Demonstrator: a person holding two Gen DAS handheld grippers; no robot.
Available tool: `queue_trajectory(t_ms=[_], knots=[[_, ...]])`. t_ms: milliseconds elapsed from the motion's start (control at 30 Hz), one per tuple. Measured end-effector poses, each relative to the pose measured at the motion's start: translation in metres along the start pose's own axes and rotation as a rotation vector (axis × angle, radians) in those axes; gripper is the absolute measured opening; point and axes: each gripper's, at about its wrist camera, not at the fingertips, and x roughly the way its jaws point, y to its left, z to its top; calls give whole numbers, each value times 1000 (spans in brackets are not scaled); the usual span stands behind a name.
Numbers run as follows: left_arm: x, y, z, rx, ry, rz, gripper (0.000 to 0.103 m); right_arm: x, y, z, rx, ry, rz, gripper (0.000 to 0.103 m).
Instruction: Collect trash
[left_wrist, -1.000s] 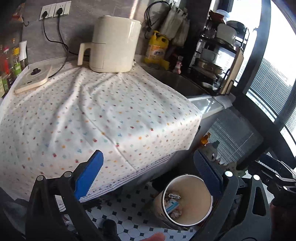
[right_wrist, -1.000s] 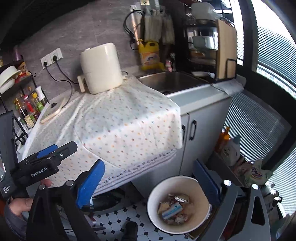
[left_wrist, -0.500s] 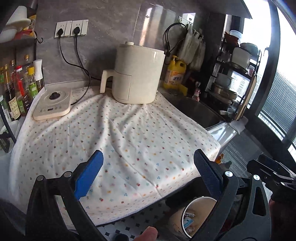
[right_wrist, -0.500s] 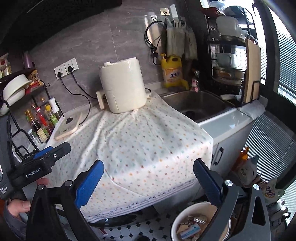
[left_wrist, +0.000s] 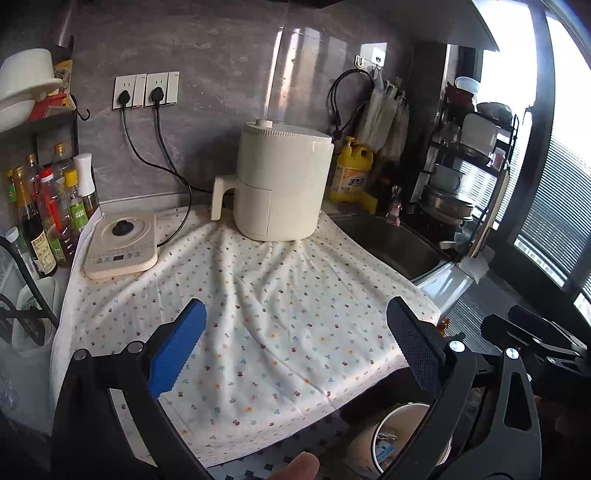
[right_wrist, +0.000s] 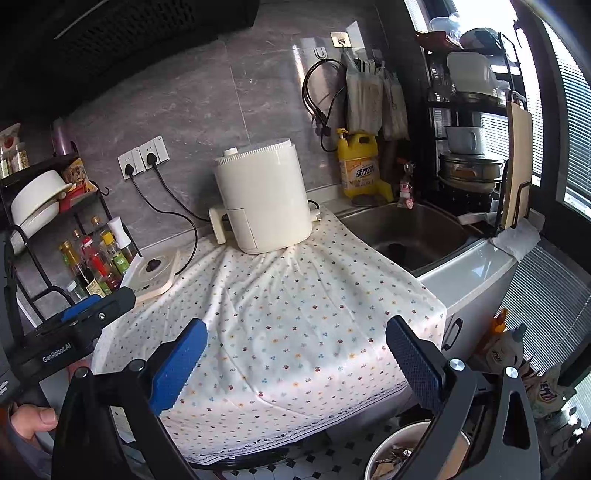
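Note:
A round white trash bin (right_wrist: 391, 446) with wrappers inside stands on the tiled floor in front of the counter; it also shows in the left wrist view (left_wrist: 384, 435), partly hidden by my finger. My left gripper (left_wrist: 295, 350) is open and empty, raised over the front of the dotted cloth (left_wrist: 258, 317). My right gripper (right_wrist: 295, 354) is open and empty, above the cloth's front edge (right_wrist: 295, 332). The left gripper's body shows at the left of the right wrist view (right_wrist: 70, 332). No loose trash shows on the cloth.
A cream air fryer (left_wrist: 280, 184) stands at the back of the counter. An induction plate (left_wrist: 122, 245) and sauce bottles (left_wrist: 44, 214) are at left. A sink (right_wrist: 410, 232), yellow detergent jug (right_wrist: 362, 166) and dish rack (right_wrist: 472, 147) are at right.
Both grippers have risen and tilted up from the bin on the floor toward the counter; the bin has dropped to the bottom edge of both views. Both stay open.

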Motion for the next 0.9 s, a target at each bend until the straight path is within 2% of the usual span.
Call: queue_trajectory(t_ms=[233,567,900], knots=[[-13,-1,-5,23,26,-35,97,-21,3,-10,30,-10,-62,95],[-29,-3,-15,68,15,-83,97,-56,8,-32,93,-39,-153,95],[-61,-22,-35,69,2,-79,97,-107,-3,-56,89,-57,-190,95]])
